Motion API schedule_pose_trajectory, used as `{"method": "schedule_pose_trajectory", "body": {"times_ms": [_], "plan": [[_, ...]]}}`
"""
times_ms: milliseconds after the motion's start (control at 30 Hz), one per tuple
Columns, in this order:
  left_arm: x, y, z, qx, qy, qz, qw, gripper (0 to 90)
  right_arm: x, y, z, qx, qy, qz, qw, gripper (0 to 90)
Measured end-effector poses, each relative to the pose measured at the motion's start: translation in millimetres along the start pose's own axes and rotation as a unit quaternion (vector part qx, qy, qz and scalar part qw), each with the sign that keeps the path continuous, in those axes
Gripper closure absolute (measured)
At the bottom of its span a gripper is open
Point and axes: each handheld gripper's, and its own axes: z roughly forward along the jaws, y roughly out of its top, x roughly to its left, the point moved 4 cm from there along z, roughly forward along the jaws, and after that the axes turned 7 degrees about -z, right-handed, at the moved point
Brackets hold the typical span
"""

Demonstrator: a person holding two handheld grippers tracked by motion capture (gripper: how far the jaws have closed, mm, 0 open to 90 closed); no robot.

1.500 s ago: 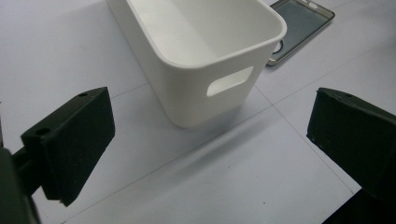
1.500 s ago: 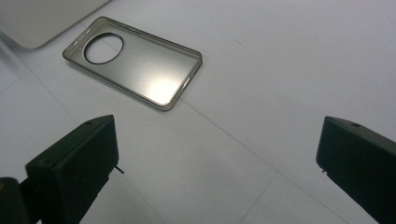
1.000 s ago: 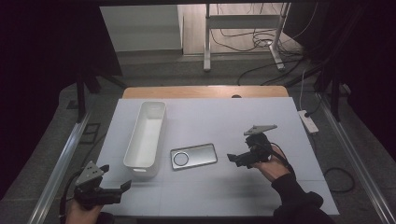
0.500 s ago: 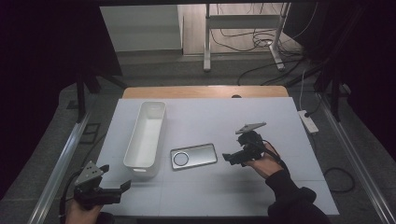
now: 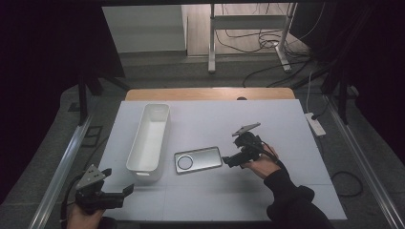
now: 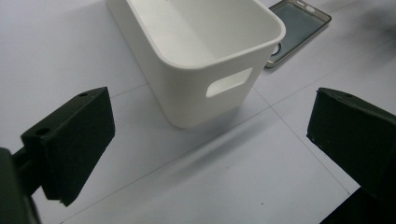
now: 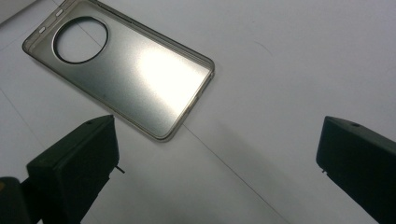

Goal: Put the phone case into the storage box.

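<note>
A translucent grey phone case with a round camera hole lies flat in the middle of the white table, just right of a long white bin. My right gripper hovers at the case's right end, jaws open with nothing between them. In the right gripper view the case lies ahead and to the left of the wide-apart jaws. My left gripper is open near the table's front left corner, pointing at the bin's near end. The case appears beyond the bin there.
The white table surface spreads wide to the right and front. A wooden strip runs along its far edge. A white power strip lies off the right side. Metal rails flank the table.
My right gripper has moved left toward the phone case, ending just at its right end. The left gripper has stayed near the front left corner.
</note>
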Motion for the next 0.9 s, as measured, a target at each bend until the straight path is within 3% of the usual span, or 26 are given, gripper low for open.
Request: {"method": "schedule_pose_trajectory", "body": {"times_ms": [900], "plan": [[0.2, -0.1, 0.0, -0.001, -0.002, -0.001, 1.0, 1.7, 17.6, 29.3, 33.7, 0.026, 0.026, -0.008, 0.9993, 0.2]]}}
